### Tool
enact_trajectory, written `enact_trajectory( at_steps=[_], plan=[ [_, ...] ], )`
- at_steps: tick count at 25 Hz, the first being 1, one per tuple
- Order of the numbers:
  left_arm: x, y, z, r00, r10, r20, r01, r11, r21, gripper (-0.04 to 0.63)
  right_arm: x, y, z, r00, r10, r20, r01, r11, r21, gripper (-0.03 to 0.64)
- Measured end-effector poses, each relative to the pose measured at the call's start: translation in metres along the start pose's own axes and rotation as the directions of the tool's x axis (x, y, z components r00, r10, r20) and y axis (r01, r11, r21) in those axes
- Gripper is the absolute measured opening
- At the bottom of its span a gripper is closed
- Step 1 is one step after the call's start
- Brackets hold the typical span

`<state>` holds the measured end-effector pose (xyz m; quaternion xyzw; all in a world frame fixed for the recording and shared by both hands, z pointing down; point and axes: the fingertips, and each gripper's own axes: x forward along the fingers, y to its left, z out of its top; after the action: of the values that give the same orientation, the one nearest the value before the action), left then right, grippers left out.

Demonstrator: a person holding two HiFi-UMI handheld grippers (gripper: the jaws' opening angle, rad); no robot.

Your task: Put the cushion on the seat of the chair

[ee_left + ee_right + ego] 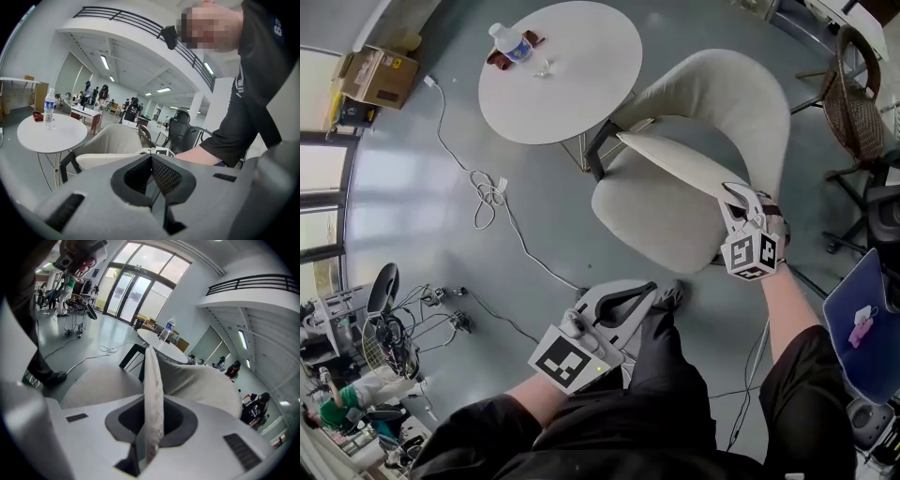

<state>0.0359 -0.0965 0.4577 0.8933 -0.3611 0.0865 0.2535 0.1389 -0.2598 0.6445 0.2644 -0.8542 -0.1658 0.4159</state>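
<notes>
A flat cream cushion point(675, 161) hangs tilted over the seat point(661, 220) of a beige upholstered chair, its near corner highest. My right gripper point(733, 194) is shut on that near edge, beside the chair's right arm. In the right gripper view the cushion point(152, 376) stands edge-on between the jaws of the right gripper point(151, 420), with the chair seat point(93, 383) below. My left gripper point(667, 293) is low in front of the chair, shut with nothing in it. In the left gripper view, the left gripper point(151, 165) faces the cushion point(105, 161) and the chair back point(115, 138).
A round white table point(572, 84) stands behind the chair on its left, with a water bottle point(511, 45) on it. A white cable point(487, 192) trails across the grey floor. A cardboard box point(380, 75) sits far left. A wicker chair point(853, 103) and a blue office chair point(862, 319) stand to the right.
</notes>
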Motion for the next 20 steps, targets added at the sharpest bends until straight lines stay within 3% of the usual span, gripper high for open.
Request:
enact_trajectory(
  at_steps=[5, 14, 20],
  plan=[
    [0.002, -0.005, -0.013, 1.0, -0.018, -0.023, 0.018, 1.0, -0.001, 0.015, 0.012, 0.01, 0.002, 1.0, -0.018, -0.005, 0.018, 0.999, -0.047, 0.063],
    [-0.012, -0.008, -0.037, 0.999, -0.025, -0.04, 0.024, 0.999, -0.022, 0.015, 0.023, 0.07, -0.009, 0.999, 0.024, -0.027, -0.028, 0.987, -0.16, 0.064],
    [-0.024, -0.01, -0.056, 0.998, -0.041, -0.056, 0.039, 0.998, -0.039, 0.015, 0.031, 0.101, -0.005, 0.996, 0.062, -0.068, -0.078, 0.958, -0.274, 0.064]
  ],
)
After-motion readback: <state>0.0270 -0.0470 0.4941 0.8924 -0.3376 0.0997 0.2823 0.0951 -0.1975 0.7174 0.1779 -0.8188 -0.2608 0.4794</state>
